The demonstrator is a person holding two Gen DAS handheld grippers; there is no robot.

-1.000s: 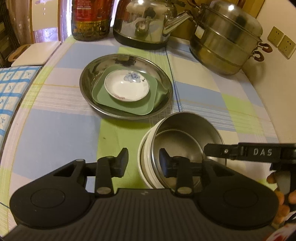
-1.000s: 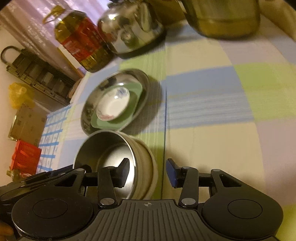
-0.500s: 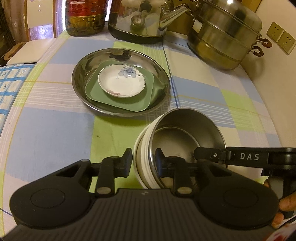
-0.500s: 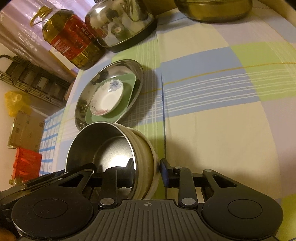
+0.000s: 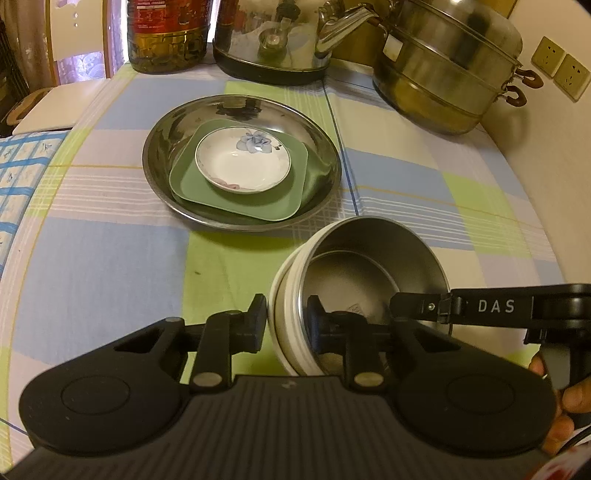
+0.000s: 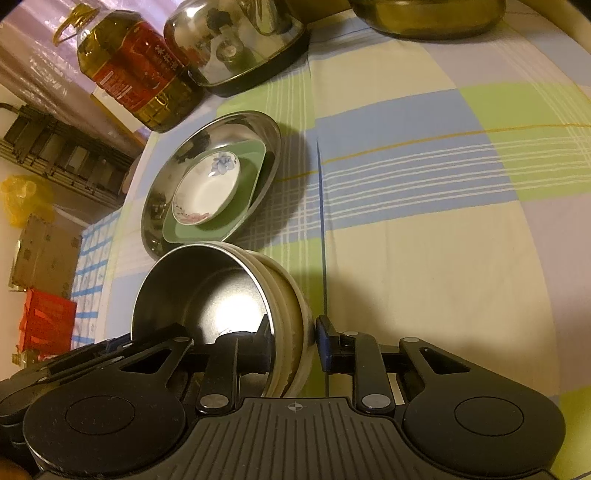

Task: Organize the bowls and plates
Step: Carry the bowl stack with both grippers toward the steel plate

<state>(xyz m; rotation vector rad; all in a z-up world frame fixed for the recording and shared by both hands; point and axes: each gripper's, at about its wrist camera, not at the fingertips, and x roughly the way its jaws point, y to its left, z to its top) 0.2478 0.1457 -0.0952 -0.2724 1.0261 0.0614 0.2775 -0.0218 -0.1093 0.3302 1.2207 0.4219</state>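
A steel bowl nested in a white bowl (image 5: 369, 266) is held just above the checked tablecloth. My left gripper (image 5: 286, 323) is shut on the stack's near left rim. My right gripper (image 6: 293, 341) is shut on its right rim; the stack shows in the right wrist view (image 6: 221, 295). Beyond it a wide steel plate (image 5: 162, 147) holds a green square plate (image 5: 258, 203) with a small white flowered dish (image 5: 242, 164) on top. The same plate stack shows in the right wrist view (image 6: 207, 184).
At the table's back stand an oil bottle (image 5: 166, 33), a steel kettle (image 5: 273, 37) and a steel steamer pot (image 5: 443, 70). A wall with sockets (image 5: 561, 70) runs along the right. A white chair (image 5: 48, 103) sits off the left edge.
Both grippers have closed on the rims of the nested bowls, one on each side. The bowl stack has tilted and come slightly up off the cloth.
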